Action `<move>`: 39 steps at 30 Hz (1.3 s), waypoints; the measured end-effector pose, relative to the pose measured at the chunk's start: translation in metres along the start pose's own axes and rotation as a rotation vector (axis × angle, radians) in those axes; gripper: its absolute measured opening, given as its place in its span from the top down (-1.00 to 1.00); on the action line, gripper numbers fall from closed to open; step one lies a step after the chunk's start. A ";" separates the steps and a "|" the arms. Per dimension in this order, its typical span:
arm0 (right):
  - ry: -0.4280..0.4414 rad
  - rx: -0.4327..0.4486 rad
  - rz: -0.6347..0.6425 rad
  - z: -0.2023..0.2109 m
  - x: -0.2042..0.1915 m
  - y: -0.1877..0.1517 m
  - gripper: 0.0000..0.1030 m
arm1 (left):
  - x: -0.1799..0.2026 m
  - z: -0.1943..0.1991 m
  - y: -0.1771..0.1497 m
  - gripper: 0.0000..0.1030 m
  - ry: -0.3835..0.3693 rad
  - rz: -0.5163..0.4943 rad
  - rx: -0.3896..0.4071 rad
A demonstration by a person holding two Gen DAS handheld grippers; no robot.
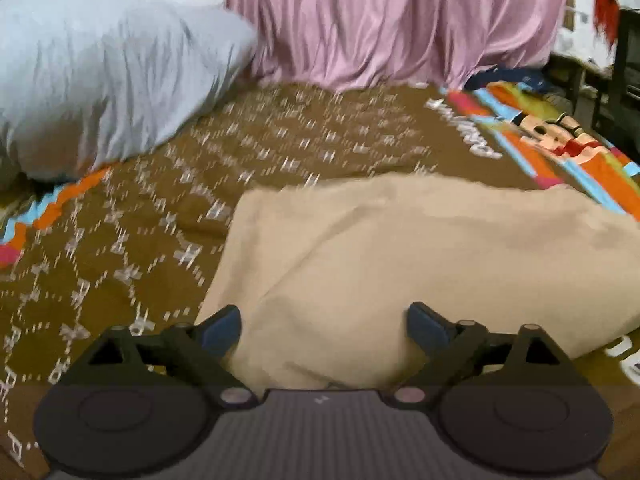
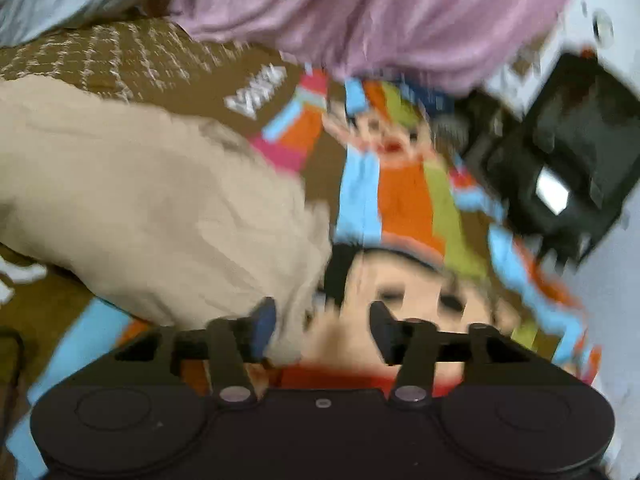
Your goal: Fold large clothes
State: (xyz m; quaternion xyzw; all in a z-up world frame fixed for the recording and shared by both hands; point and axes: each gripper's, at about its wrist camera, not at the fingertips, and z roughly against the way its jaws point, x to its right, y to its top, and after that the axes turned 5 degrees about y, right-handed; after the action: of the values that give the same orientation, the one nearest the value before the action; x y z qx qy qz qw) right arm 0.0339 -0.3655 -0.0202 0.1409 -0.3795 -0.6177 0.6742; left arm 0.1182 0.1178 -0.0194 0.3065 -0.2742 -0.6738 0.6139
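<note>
Lying folded on the bedspread [image 1: 120,240], beige garment [image 1: 400,260] — both grippers' fingers spread, empty-handed.

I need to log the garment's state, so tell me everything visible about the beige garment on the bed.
The beige garment is plain, soft-looking cloth, lying in a rumpled, roughly folded bundle on the brown patterned bedspread. Its near edge sits between the open left gripper fingers; its corner reaches the open right gripper.

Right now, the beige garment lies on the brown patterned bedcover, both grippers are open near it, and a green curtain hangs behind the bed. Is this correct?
Not quite: the curtain is pink, not green, as the left wrist view shows. The rest holds: the beige garment lies on the brown patterned bedcover, and the left gripper and right gripper are open near it.
</note>
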 end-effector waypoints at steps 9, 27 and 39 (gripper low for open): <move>0.097 0.192 -0.156 0.023 -0.007 0.041 -0.45 | -0.015 0.011 0.023 -0.87 -0.095 0.168 0.098; 0.319 0.188 0.041 -0.082 -0.175 0.106 -0.90 | 0.020 -0.071 0.012 -0.82 0.169 0.006 -0.166; 0.391 0.272 -0.049 -0.043 -0.115 0.083 -0.83 | 0.002 -0.019 0.005 -0.93 0.142 0.108 -0.051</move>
State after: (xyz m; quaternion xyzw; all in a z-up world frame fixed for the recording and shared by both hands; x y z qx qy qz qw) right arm 0.1294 -0.2534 -0.0338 0.3567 -0.3180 -0.5382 0.6943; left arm 0.1355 0.1154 -0.0290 0.3223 -0.2288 -0.6230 0.6750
